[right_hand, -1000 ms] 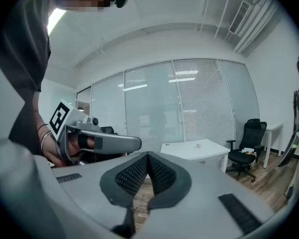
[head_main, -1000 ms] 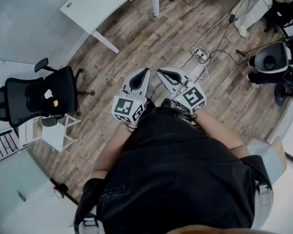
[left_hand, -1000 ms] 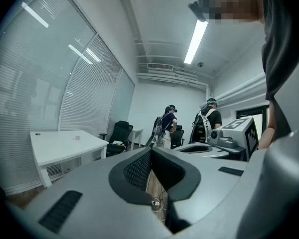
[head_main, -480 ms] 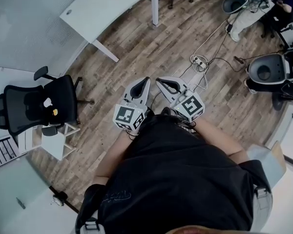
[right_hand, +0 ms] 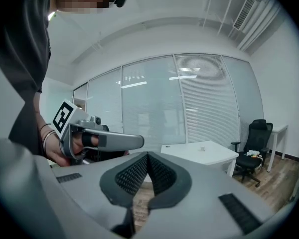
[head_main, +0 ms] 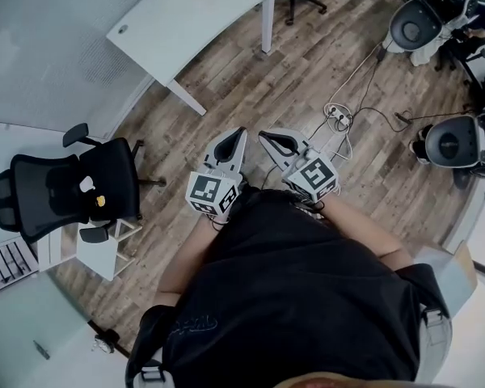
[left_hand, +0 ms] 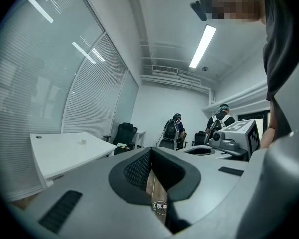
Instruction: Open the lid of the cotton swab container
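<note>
Both closed, empty: left claw (head_main: 241, 132), right claw (head_main: 263, 135); white table (head_main: 190, 14), black chair (head_main: 73, 188), floor cables (head_main: 337, 115) around.

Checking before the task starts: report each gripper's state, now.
Grey left gripper: closed, nothing between its jaws.
Grey right gripper: closed, nothing between its jaws.

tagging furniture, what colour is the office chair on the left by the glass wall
The office chair is black; the head view shows it best.
</note>
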